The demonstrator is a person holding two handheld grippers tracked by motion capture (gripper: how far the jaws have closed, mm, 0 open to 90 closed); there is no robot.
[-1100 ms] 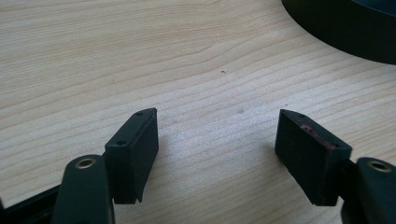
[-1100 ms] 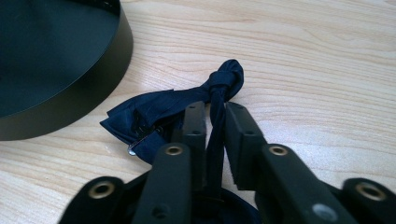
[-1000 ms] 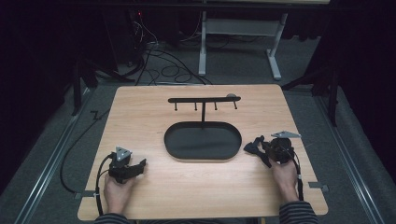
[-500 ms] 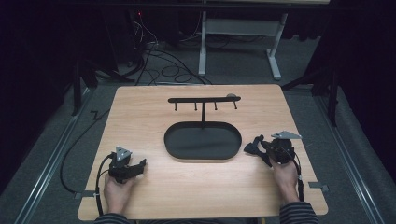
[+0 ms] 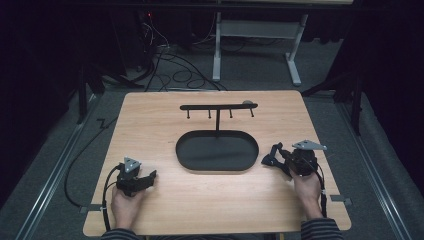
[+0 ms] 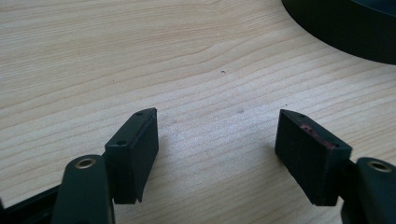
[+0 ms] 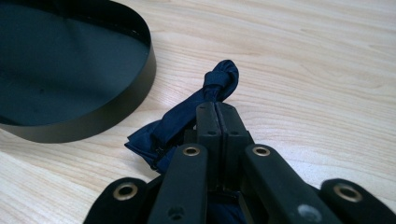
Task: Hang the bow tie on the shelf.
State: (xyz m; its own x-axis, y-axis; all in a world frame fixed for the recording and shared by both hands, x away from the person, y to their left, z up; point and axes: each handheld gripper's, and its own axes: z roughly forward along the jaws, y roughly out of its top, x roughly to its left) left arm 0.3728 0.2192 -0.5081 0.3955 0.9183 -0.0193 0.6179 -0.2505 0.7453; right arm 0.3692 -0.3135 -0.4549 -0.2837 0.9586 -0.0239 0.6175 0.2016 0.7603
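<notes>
Right tool (image 7: 219, 116) pinched tight on a dark blue knotted cloth (image 7: 187, 116), knot poking out just past its tips, black oval tray (image 7: 116, 112) just beside it, left tool (image 6: 219, 149) spread apart over bare wooden counter (image 6: 140, 56)

Dark blue cloth (image 7: 187, 123) partly hidden under right gripper (image 7: 218, 109); black tray (image 6: 345, 28) cropped by edge.

- the high view is dim and soft, its surroundings nearly black; the wooden table (image 5: 150, 120) alone is lit.
- both gripper views are bright and evenly lit, with soft shadows.
- the nearest parts of the jaws blur slightly.
</notes>
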